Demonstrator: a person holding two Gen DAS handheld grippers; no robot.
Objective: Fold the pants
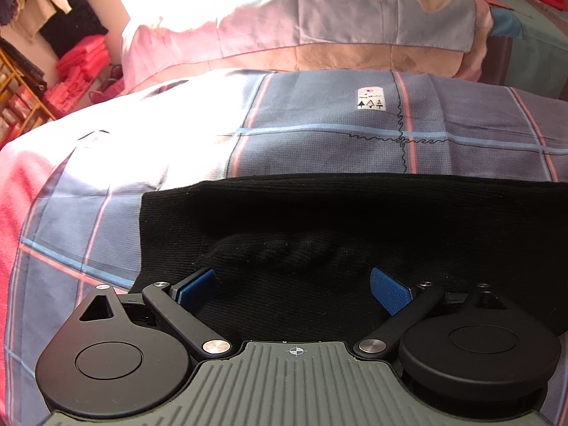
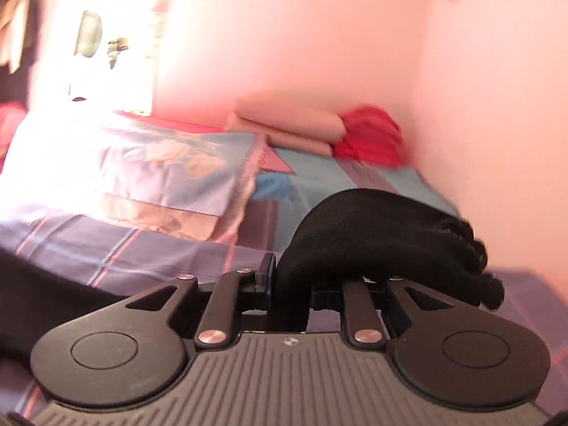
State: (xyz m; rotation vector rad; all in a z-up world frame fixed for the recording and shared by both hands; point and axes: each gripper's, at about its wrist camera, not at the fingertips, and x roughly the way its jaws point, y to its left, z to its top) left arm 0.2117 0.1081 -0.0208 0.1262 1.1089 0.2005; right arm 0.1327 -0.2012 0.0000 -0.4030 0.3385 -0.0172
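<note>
Black knit pants (image 1: 319,220) lie across a plaid bedspread (image 1: 319,124) in the left wrist view. My left gripper (image 1: 293,287) is open, its blue pads (image 1: 388,293) spread wide just above the black fabric near its left end, holding nothing. In the right wrist view my right gripper (image 2: 289,284) is shut on a bunched fold of the black pants (image 2: 372,227), which drapes up and over the right finger and hangs to the right, lifted above the bed. More black fabric lies at the lower left (image 2: 42,301).
A quilt with a patchwork cover (image 1: 301,17) is piled at the back of the bed. Folded tan (image 2: 291,127) and red (image 2: 369,135) clothes are stacked by the wall. A rack with red and black clothes (image 1: 71,53) stands to the left.
</note>
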